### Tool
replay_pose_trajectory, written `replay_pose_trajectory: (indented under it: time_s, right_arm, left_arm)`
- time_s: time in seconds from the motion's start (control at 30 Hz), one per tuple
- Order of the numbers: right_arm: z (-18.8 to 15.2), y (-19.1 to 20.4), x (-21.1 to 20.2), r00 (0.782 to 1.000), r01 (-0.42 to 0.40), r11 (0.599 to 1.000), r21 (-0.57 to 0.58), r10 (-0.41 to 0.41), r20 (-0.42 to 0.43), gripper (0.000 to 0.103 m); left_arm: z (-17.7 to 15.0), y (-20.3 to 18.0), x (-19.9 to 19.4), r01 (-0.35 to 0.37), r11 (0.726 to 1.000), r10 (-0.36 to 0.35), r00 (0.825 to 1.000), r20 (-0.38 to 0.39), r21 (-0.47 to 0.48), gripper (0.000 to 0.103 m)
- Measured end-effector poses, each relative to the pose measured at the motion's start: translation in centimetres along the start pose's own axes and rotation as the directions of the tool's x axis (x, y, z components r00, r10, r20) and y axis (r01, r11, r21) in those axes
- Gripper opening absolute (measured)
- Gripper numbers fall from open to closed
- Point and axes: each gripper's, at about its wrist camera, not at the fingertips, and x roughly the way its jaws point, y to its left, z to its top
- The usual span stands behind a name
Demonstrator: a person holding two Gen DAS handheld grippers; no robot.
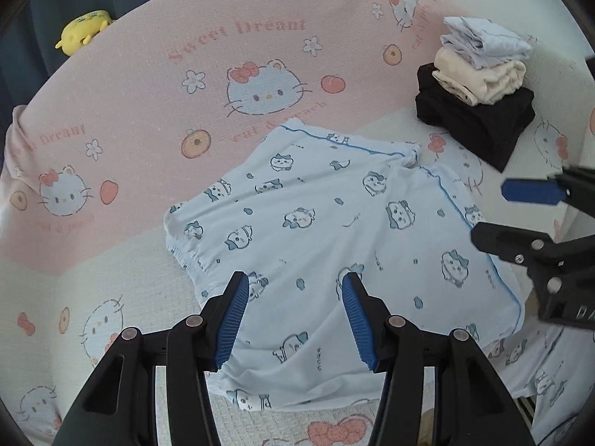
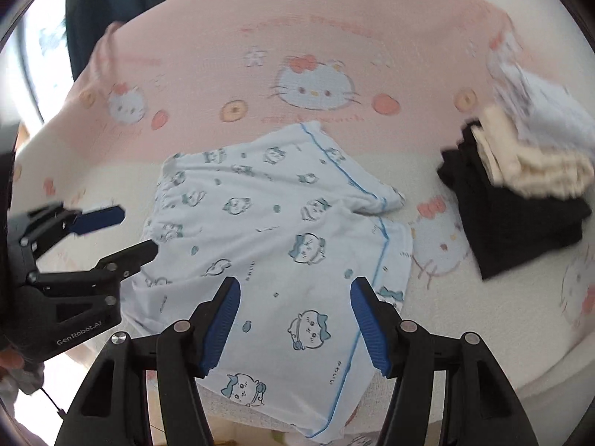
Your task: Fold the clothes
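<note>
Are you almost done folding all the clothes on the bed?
Partly. Done: a stack of three folded clothes, black at the bottom, cream in the middle, white on top. In hand: nothing; the left gripper and right gripper are both open above the blue printed shorts. Left: those shorts lie spread out, not yet folded into a bundle or stacked.

Bare bedsheet [image 1: 122, 267] left of the shorts [image 1: 334, 223] lies open; the folded stack [image 1: 479, 89], seemingly three garments, blocks the right.
</note>
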Motion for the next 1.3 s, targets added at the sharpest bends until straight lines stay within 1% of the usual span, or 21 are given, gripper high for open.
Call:
replay_pose_trajectory:
  time_s: [0.07,0.13,0.2,0.23,0.3,0.37,0.47,0.53,0.63,0.73,0.8,0.9,0.97,1.03,1.13,1.23,1.27,1.3]
  right_arm:
    - [-0.7,2.0,0.4,0.999,0.040,0.988,-0.149,-0.039,0.005,0.063]
    - [-1.9,3.9,1.4,0.993,0.107,0.949,-0.295,-0.114,-0.007,0.063]
    - [-2.8,5.1,2.5,0.988,0.120,0.913,-0.390,-0.149,-0.044,0.063]
    - [-3.2,5.3,2.9,0.986,0.118,0.903,-0.413,-0.156,-0.059,0.063]
    - [-3.7,5.6,3.4,0.982,0.121,0.889,-0.442,-0.172,-0.078,0.063]
    - [-3.9,5.6,3.3,0.979,0.141,0.878,-0.458,-0.191,-0.065,0.063]
    - [-3.7,5.5,2.5,0.980,0.155,0.883,-0.444,-0.193,-0.042,0.063]
    - [-3.5,5.4,2.3,0.979,0.169,0.881,-0.441,-0.201,-0.028,0.063]
    - [-3.8,5.6,2.1,0.976,0.188,0.865,-0.465,-0.217,-0.009,0.063]
    - [-4.6,6.1,2.3,0.971,0.208,0.828,-0.520,-0.240,0.006,0.063]
    - [-5.3,6.5,2.5,0.967,0.216,0.804,-0.555,-0.255,0.007,0.063]
    - [-6.2,6.8,2.8,0.970,0.192,0.797,-0.573,-0.245,-0.015,0.063]
    - [-6.9,6.8,2.8,0.970,0.184,0.793,-0.581,-0.242,-0.022,0.063]
    - [-7.6,6.8,2.7,0.965,0.197,0.770,-0.607,-0.260,-0.016,0.063]
    - [-8.4,7.0,3.0,0.957,0.217,0.730,-0.648,-0.289,-0.006,0.063]
    - [-8.4,7.3,3.4,0.952,0.230,0.698,-0.678,-0.306,0.008,0.063]
    - [-8.4,7.5,3.6,0.951,0.226,0.691,-0.686,-0.308,0.003,0.063]
    - [-8.5,7.6,4.0,0.950,0.216,0.686,-0.695,-0.311,-0.011,0.063]
  left_arm:
    - [-0.8,-0.3,-0.3,-0.007,0.999,0.007,1.000,0.011,0.050,0.049]
    - [-1.5,-0.5,-0.8,-0.058,0.991,0.054,0.998,0.035,0.117,0.049]
    - [-2.3,-0.5,-1.2,-0.108,0.978,0.099,0.993,0.059,0.178,0.049]
    - [-2.7,-0.3,-1.4,-0.122,0.973,0.112,0.992,0.063,0.197,0.049]
    - [-3.2,0.5,-1.6,-0.125,0.973,0.115,0.991,0.063,0.195,0.049]
    - [-3.6,1.6,-1.7,-0.134,0.975,0.127,0.990,0.055,0.174,0.049]
    - [-4.3,2.8,-1.6,-0.141,0.978,0.137,0.990,0.035,0.153,0.049]
    - [-4.8,3.1,-1.4,-0.144,0.976,0.142,0.990,0.024,0.163,0.049]
    - [-5.5,2.9,-1.2,-0.169,0.962,0.167,0.986,0.026,0.214,0.049]
    - [-6.0,2.0,-0.5,-0.172,0.933,0.183,0.983,-0.004,0.315,0.049]
    - [-6.3,1.0,-0.3,-0.192,0.897,0.205,0.979,0.010,0.399,0.049]
    - [-7.0,-0.5,0.0,-0.214,0.830,0.227,0.973,0.037,0.514,0.049]
    - [-7.6,-1.3,0.2,-0.224,0.790,0.240,0.970,0.049,0.571,0.049]
    - [-8.3,-1.7,0.5,-0.234,0.764,0.255,0.965,0.050,0.602,0.049]
    - [-9.3,-2.1,1.2,-0.246,0.739,0.286,0.957,0.037,0.627,0.049]
    - [-10.2,-2.2,1.9,-0.226,0.742,0.293,0.956,-0.002,0.632,0.049]
    - [-10.5,-2.2,2.2,-0.210,0.745,0.290,0.957,-0.024,0.633,0.049]
    - [-10.9,-2.2,2.5,-0.205,0.743,0.294,0.955,-0.036,0.637,0.049]
